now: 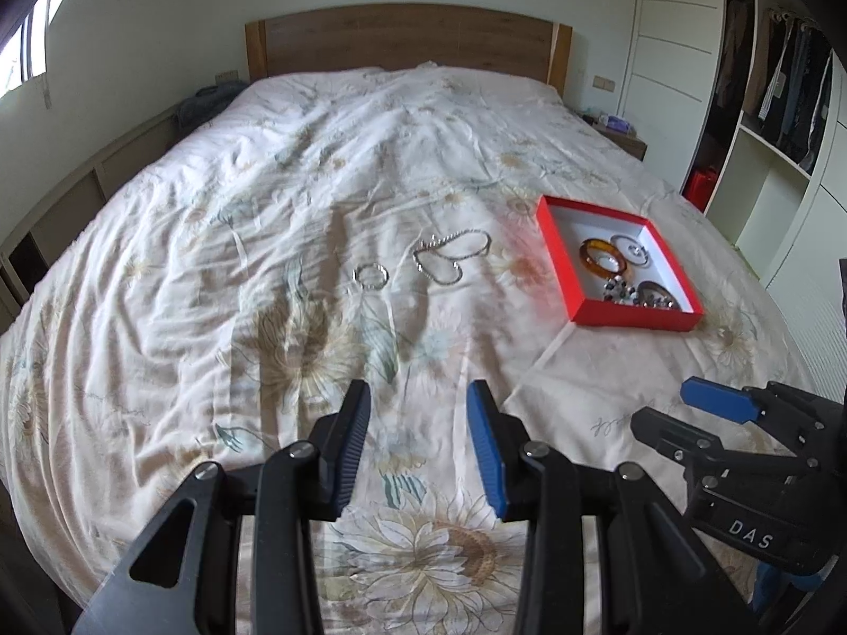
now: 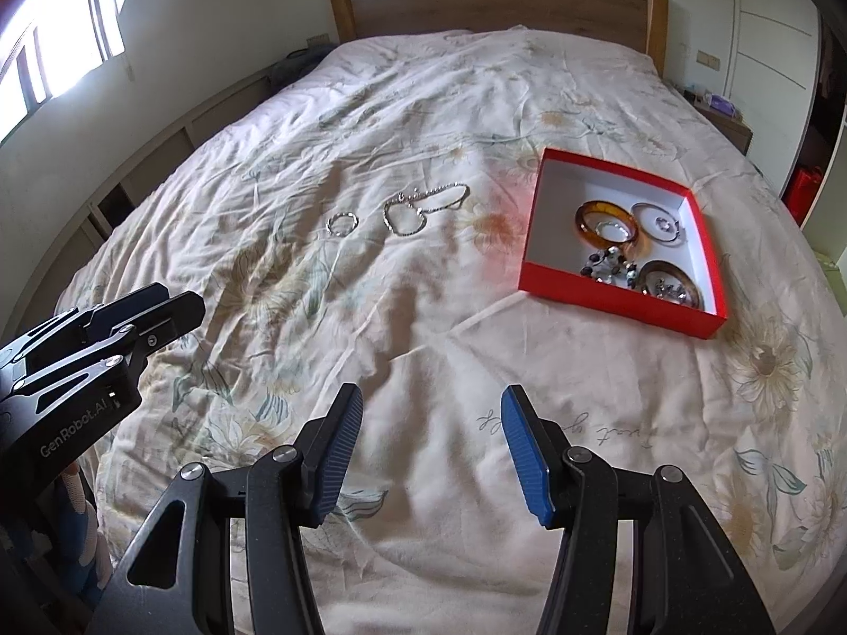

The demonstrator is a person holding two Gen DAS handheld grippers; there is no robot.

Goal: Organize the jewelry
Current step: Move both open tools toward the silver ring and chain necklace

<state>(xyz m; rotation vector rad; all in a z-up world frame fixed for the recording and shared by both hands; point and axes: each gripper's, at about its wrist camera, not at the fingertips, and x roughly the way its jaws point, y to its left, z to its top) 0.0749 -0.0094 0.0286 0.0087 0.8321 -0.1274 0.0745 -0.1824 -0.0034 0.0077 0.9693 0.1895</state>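
Note:
A red box point(image 1: 638, 320) point(image 2: 609, 293) lies on the bed at the right. It holds an amber bangle point(image 1: 603, 259) point(image 2: 606, 225), a silver bangle point(image 1: 632, 250) point(image 2: 661, 225), a beaded bracelet point(image 1: 619, 288) point(image 2: 609, 264) and a brown bangle point(image 1: 656, 293) point(image 2: 669, 283). A silver chain necklace point(image 1: 450, 259) point(image 2: 423, 206) and a small silver ring bracelet point(image 1: 370, 275) point(image 2: 341, 224) lie on the quilt left of the box. My left gripper point(image 1: 418, 439) is open and empty, well short of them. My right gripper point(image 2: 431, 450) is open and empty.
The floral quilt point(image 1: 317, 185) covers the whole bed, with a wooden headboard point(image 1: 407, 37) at the far end. Low shelving point(image 1: 79, 196) runs along the left. A wardrobe point(image 1: 783, 106) and a nightstand point(image 1: 624, 137) stand at the right.

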